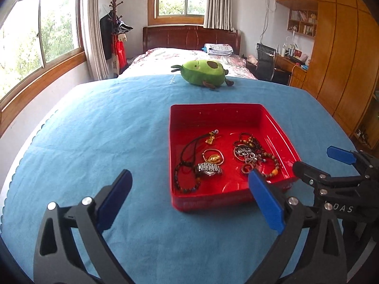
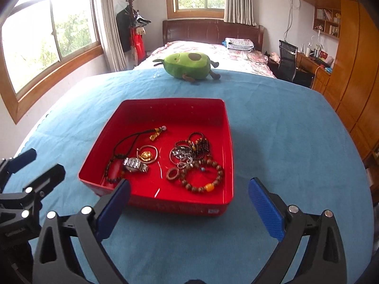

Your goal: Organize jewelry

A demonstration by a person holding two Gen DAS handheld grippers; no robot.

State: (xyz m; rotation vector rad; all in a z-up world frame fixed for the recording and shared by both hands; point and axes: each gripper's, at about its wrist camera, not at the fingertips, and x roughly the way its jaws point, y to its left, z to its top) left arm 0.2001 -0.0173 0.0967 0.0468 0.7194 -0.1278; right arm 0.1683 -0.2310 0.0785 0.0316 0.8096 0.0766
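Nearest the lens in the left wrist view, the left claw (image 1: 189, 196) tilts down toward the blue-covered tabletop (image 1: 94, 130), its blue pads (image 1: 116, 198) spread wide with nothing between them; the right-hand pad overlaps the near right corner of the red tray (image 1: 213, 116) in the picture, though contact cannot be told. The right claw (image 2: 189, 203) is pitched down in the same way, jaws equally wide and empty, straddling the tray's near edge from above and short of it. Each claw shows at the side of the other's view, so the two sit side by side before the tray. The tray lies in the middle of the tabletop. Inside it, a tangle of bead bracelets (image 2: 201, 165) fills the right half, a black cord necklace (image 2: 128, 142) loops on the left, a metal watch (image 2: 135, 165) lies near the front, and a gold pendant in a ring (image 2: 146, 155) rests between them. A green avocado plush (image 1: 201, 72) sits at the tabletop's far edge.
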